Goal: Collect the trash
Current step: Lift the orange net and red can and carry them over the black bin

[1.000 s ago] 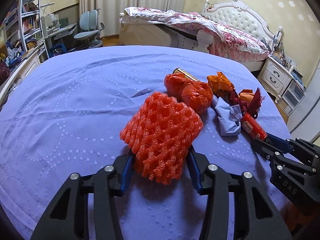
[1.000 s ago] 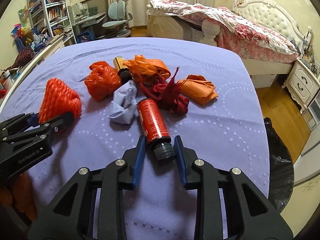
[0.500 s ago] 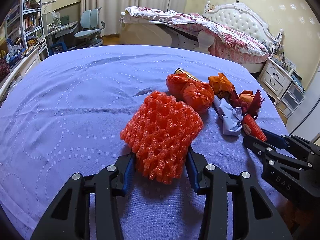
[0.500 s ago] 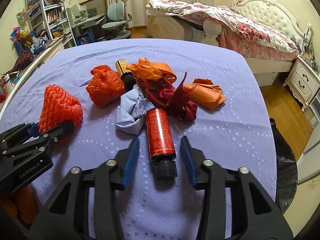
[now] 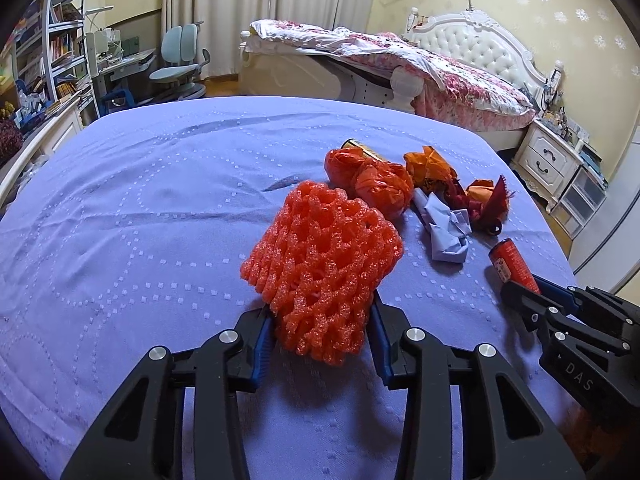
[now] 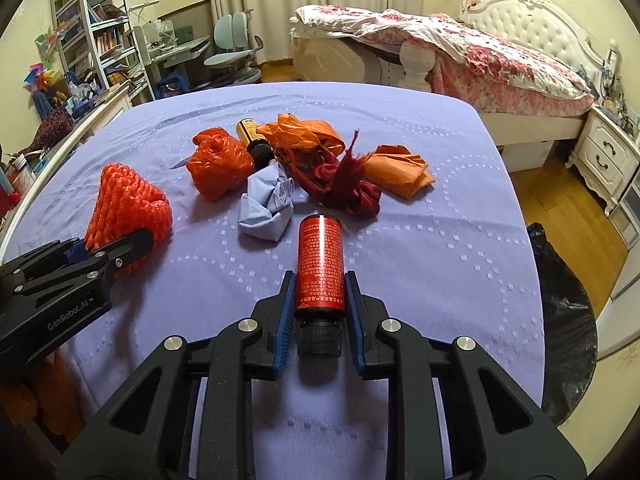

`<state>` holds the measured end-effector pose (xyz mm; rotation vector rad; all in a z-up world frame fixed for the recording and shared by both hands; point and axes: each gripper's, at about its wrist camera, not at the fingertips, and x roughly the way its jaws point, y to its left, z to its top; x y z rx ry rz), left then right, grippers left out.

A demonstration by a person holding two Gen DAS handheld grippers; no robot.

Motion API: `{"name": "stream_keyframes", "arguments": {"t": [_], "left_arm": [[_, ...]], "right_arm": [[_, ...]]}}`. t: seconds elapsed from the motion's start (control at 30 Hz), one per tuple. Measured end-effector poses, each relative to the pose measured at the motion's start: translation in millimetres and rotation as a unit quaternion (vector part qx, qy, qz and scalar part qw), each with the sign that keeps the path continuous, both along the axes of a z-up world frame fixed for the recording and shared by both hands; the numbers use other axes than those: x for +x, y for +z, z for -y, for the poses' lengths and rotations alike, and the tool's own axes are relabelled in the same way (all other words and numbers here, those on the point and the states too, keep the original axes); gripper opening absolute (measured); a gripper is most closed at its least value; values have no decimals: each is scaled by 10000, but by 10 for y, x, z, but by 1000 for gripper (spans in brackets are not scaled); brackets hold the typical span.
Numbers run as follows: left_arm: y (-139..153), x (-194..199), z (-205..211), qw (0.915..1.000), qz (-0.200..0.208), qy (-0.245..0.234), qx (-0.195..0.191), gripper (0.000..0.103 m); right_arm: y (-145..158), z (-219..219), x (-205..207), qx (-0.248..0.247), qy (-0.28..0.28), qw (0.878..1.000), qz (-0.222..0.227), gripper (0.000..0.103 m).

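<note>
My left gripper (image 5: 320,332) is shut on an orange foam fruit net (image 5: 324,268), which also shows in the right wrist view (image 6: 128,208). My right gripper (image 6: 318,304) is shut on a red bottle (image 6: 320,264) with a black cap; the bottle shows in the left wrist view (image 5: 514,266). On the purple tablecloth (image 6: 420,264) behind lie a red plastic bag (image 6: 218,166), a crumpled blue paper (image 6: 268,204), a brown bottle (image 6: 252,140), orange wrappers (image 6: 400,172) and a dark red cloth (image 6: 344,184).
A black trash bag (image 6: 560,320) hangs beside the table's right edge. A bed (image 6: 460,52) stands behind the table, a nightstand (image 6: 608,156) at the right, and a desk with chair (image 6: 232,52) and bookshelves (image 6: 92,40) at the back left.
My right gripper opened, slid forward along the red bottle, then closed on its body. My left gripper kept its hold on the foam net and barely moved.
</note>
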<state>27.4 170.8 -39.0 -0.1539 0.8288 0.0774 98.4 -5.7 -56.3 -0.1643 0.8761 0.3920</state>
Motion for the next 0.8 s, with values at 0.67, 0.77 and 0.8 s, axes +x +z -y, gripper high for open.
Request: {"name": "stream_keyframes", "arguments": {"t": [0.67, 0.77, 0.8], "left_arm": [[156, -163, 710, 9972, 334, -663, -40, 40], [191, -138, 898, 9956, 381, -853, -15, 40], [205, -129, 970, 9949, 402, -930, -3, 40]], "right_arm": [[181, 764, -307, 145, -725, 9965, 380, 23], [215, 929, -339, 146, -908, 9947, 465, 23], [231, 1017, -346, 155, -1009, 9935, 499, 23]]}}
